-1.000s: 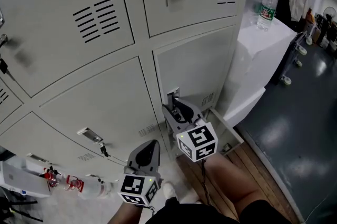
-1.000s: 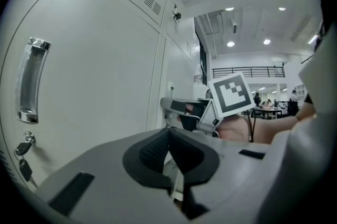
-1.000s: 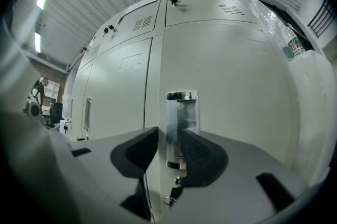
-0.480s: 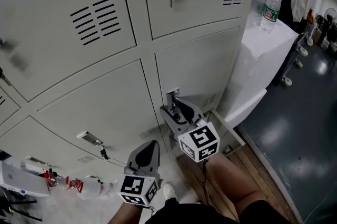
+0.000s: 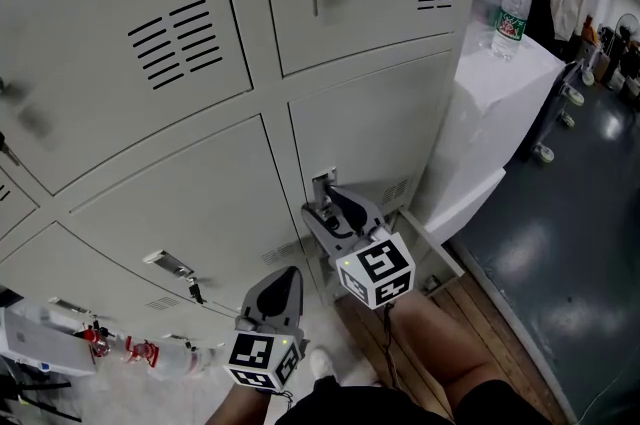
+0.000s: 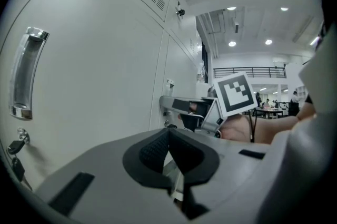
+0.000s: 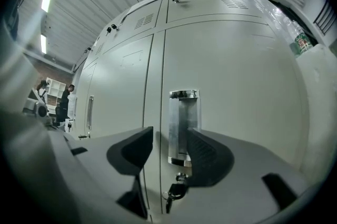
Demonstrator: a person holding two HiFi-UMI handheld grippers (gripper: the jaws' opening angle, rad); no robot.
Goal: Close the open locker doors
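Having just been opening, the fingers of the right gripper (image 7: 168,138) stand apart, the handle (image 7: 183,123) of the lower locker door (image 7: 242,86) between them, unclamped. That door looks flush, like the neighbouring doors (image 5: 180,203), so little seems left. The left gripper (image 6: 169,136) has its fingers together, empty.

1. The locker doors (image 5: 180,203) are showing pale grey, with rows of dark vent slots (image 5: 175,38).
2. The door handle (image 7: 182,125) is shining silver.
3. The left gripper (image 5: 291,273) is showing grey, with black pads (image 6: 152,152) and a cube (image 5: 262,356) patterned in black-and-white squares.
4. The bottle (image 5: 510,3) is showing clear, with a green label.
5. The floor (image 5: 570,243) is reading dark blue-grey, and the boards (image 5: 505,338) are showing brown.
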